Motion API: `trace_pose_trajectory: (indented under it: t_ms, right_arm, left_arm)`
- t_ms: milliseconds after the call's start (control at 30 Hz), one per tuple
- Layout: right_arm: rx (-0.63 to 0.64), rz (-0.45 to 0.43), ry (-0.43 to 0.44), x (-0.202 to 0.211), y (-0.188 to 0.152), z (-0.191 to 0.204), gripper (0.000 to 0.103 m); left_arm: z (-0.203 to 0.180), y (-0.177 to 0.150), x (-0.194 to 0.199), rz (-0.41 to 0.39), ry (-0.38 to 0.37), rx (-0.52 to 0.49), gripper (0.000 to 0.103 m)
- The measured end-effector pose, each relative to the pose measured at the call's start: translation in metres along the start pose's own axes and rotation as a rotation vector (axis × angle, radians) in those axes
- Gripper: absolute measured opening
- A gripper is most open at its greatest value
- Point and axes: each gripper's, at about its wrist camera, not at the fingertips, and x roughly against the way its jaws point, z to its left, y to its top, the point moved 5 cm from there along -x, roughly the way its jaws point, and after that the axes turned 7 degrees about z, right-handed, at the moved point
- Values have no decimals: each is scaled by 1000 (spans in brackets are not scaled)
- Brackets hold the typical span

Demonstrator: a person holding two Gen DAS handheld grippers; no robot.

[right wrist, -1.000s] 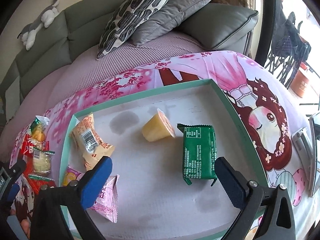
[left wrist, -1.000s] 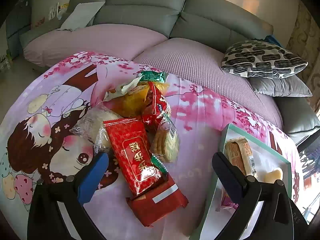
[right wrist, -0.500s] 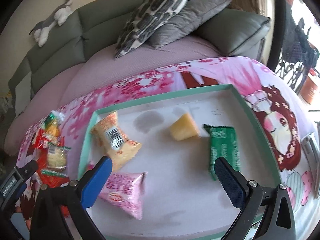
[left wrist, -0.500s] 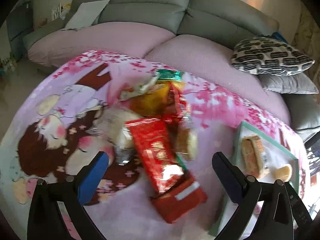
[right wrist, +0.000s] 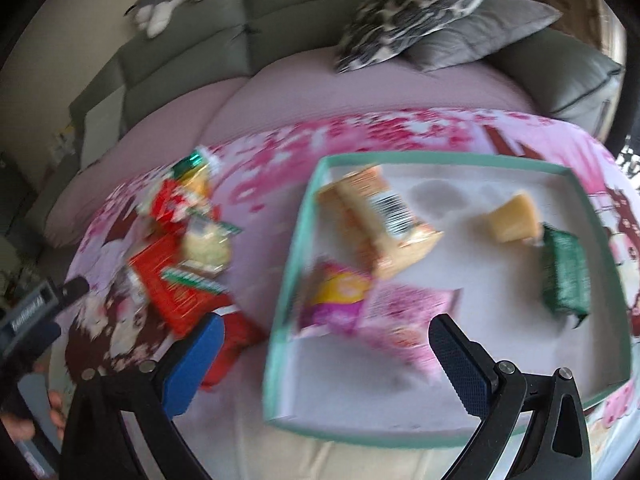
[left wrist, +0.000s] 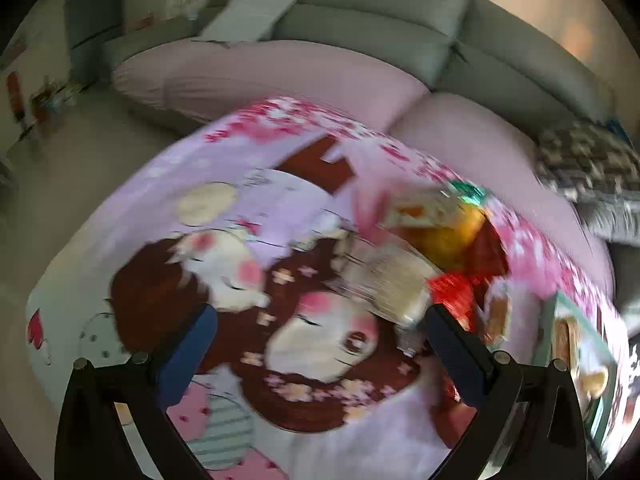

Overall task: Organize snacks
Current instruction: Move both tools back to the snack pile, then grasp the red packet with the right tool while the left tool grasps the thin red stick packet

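Note:
A pile of snack packets lies on the pink cartoon cloth left of a teal-rimmed white tray. The tray holds an orange packet, a pink packet, a yellow jelly cup and a green packet. My right gripper is open and empty above the tray's near left edge. My left gripper is open and empty over the cloth, left of the blurred pile. The left gripper also shows at the left edge of the right wrist view.
A grey sofa with a mauve seat cover runs behind the table. Patterned and grey cushions lie on it, and a plush toy sits on its back. The floor lies left of the table.
Both grippers have swung left. The pile has slid to the right in the left wrist view. The tray has slid right in the right wrist view, and the pile has come into view there.

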Motion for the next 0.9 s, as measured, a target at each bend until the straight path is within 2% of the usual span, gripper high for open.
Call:
trace_pose_trajectory:
  t_ms: [200, 567, 900]
  right_arm:
    - [100, 45, 5, -12, -14, 38, 103]
    - [139, 61, -3, -31, -19, 73, 103]
    - [131, 35, -50, -30, -15, 85, 103]
  left_arm:
    - [25, 5, -1, 10, -2, 67, 103]
    - [4, -7, -26, 121, -19, -72, 103]
    - [10, -4, -28, 136, -70, -61, 103]
